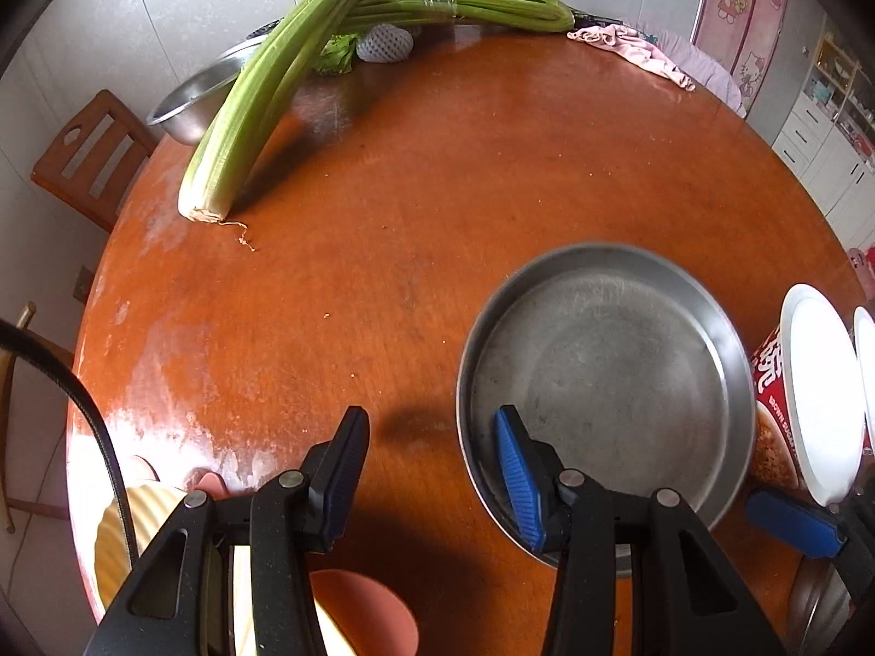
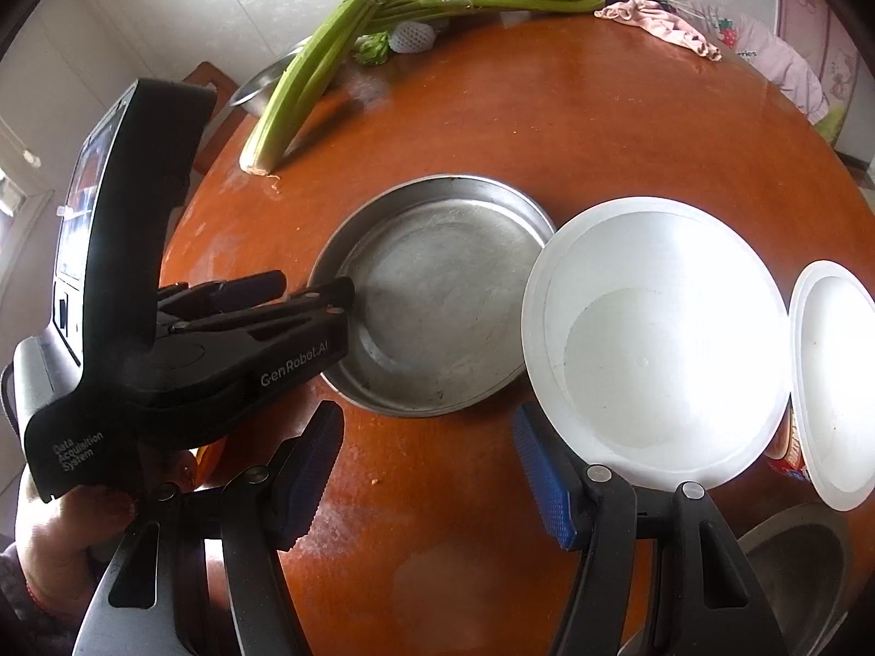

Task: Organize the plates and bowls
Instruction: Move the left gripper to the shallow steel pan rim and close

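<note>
Through the left wrist view, my left jaws [image 1: 432, 470] stand spread and empty, one finger hanging inside the steel plate [image 1: 601, 382] and one outside, straddling its near rim, I judge, to pinch it. One steel plate here; two celery bundles [image 1: 262, 120] lie far ahead.

Through the right wrist view, my right jaws [image 2: 432, 470] also gape empty, the white bowl [image 2: 656, 350] just right of them, its lid [image 2: 836, 382] beyond. One steel plate [image 2: 437, 295] sits on the surface [image 2: 629, 126] ahead.

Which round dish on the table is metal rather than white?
The flat steel pan mid-table, grey and scratched; the two lids right of it are white plastic.
</note>
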Demonstrator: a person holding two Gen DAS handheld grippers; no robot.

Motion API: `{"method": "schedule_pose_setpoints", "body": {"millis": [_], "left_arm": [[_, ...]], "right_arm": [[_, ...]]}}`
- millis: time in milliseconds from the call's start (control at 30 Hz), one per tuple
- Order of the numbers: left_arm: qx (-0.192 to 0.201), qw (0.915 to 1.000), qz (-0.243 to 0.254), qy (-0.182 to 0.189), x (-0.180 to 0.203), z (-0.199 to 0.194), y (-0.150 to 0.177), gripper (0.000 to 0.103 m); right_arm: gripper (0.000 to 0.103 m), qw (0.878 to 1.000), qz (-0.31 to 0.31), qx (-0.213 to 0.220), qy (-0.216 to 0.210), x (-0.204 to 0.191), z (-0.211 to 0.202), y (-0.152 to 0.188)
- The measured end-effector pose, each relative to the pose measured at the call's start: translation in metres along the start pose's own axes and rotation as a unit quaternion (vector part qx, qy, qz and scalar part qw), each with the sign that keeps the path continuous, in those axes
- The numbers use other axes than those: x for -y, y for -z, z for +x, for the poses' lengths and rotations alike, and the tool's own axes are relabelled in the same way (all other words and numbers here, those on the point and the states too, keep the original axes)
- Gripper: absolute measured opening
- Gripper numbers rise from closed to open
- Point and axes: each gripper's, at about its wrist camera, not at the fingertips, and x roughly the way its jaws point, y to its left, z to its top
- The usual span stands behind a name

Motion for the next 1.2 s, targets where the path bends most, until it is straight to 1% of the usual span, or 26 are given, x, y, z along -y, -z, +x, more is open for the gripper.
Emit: {"method": "schedule_pose_setpoints", "body": {"millis": [100,233,367,600,700,767,900,1000,1100,1167,1200], "left_arm": [[-0.004,1.0,-0.002,0.006,-0.004,0.001,-0.001,0.049],[-0.007,0.9999,-0.004,0.006,-0.013,0.001,-0.002,0.049],[-0.01,0.9998,-0.012,0.016,-0.023,0.002,-0.003,0.049],[-0.013,0.9998,-0.018,0.003,-0.034,0.003,-0.005,0.051],[-0.011,0.9994,-0.027,-0.018,-0.042,0.004,-0.007,0.052],[-0.014,0.9992,-0.034,-0.013,-0.046,0.006,-0.009,0.052],[-0.013,0.9993,-0.034,-0.008,-0.048,0.007,-0.009,0.052],[-0.009,0.9995,-0.03,-0.006,-0.048,0.006,-0.008,0.052],[-0.007,0.9996,-0.029,0.0,-0.049,0.005,-0.006,0.051],[-0.006,0.9996,-0.025,0.009,-0.048,0.006,-0.006,0.046],[-0.005,0.9996,-0.024,0.014,-0.047,0.006,-0.006,0.041]], "right_arm": [[0.066,1.0,0.004,0.0,0.001,0.0,0.001,0.0],[0.066,1.0,0.003,0.001,0.004,-0.002,0.002,-0.001],[0.066,1.0,0.005,0.003,0.01,-0.004,0.003,-0.002],[0.066,1.0,0.002,0.001,0.009,-0.011,0.003,-0.001],[0.066,1.0,0.003,0.003,0.011,-0.012,0.003,-0.001],[0.066,1.0,0.003,0.001,0.013,-0.014,0.005,-0.002],[0.066,1.0,0.007,-0.007,0.018,-0.014,0.014,-0.003],[0.066,0.999,0.027,-0.009,0.023,-0.01,0.022,-0.006],[0.066,0.999,0.03,-0.01,0.022,-0.01,0.029,-0.009],[0.067,0.999,0.025,-0.005,0.022,-0.013,0.03,-0.01],[0.067,1.0,0.023,-0.005,0.011,-0.014,0.031,-0.011]]}}
